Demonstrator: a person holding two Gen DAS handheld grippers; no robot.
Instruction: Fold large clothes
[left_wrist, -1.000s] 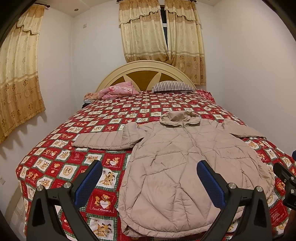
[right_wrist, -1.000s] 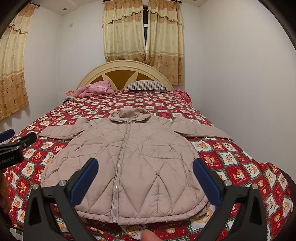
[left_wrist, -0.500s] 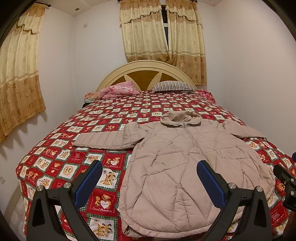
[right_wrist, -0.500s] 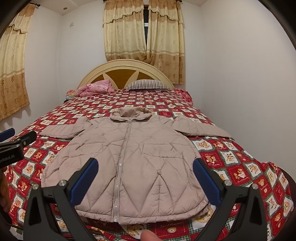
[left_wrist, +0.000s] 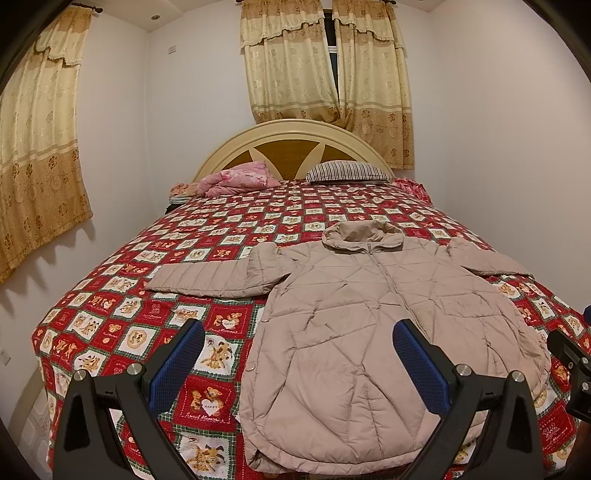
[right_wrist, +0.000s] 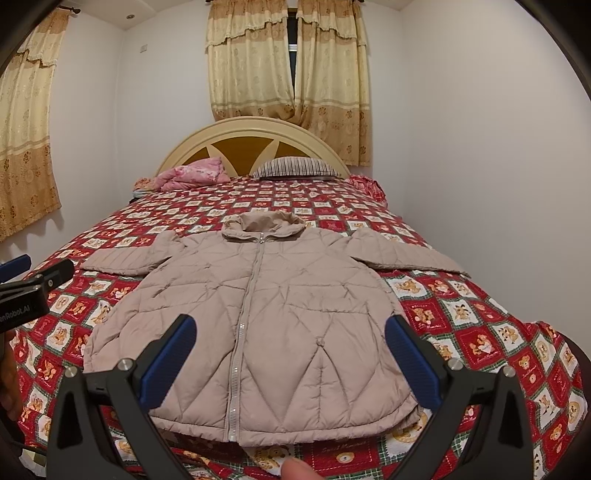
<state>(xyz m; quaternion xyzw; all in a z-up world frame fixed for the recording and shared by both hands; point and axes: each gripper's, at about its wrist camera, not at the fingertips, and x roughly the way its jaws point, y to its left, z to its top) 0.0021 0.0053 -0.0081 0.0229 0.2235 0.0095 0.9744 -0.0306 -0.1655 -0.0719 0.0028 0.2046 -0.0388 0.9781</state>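
A bed (left_wrist: 110, 317) filled most of both views, covered by a red patchwork quilt (right_wrist: 461, 325) printed with small animal squares and backed by an arched cream headboard (left_wrist: 295, 133). Beige patterned curtains (left_wrist: 325, 55) hung above the headboard, and another pair (left_wrist: 37, 129) hung on the left wall. Near the foot of the bed a beige quilted jacket (right_wrist: 266, 314) lay flat and face up on the quilt, zipped closed, its collar toward the headboard and its hem at the near edge. Both sleeves were spread out to the sides; the left sleeve (left_wrist: 207, 277) rested straight on the quilt, and the right sleeve (right_wrist: 402, 254) reached toward the wall side. At the head of the bed sat a striped pillow (left_wrist: 347, 171) and, beside it, a crumpled pink blanket (left_wrist: 236, 181). The left gripper (left_wrist: 295, 365) hung above the near-left part of the jacket with its blue-padded fingers spread wide and nothing between them. The right gripper (right_wrist: 290, 362) hovered over the jacket's hem near the zip, likewise spread wide and empty, clear of the fabric. At the bottom edge of the right wrist view a blurred fingertip (right_wrist: 295, 470) showed, probably the person's own, though the lens edge left it unclear. Each gripper's body also appeared at the margin of the other's view.
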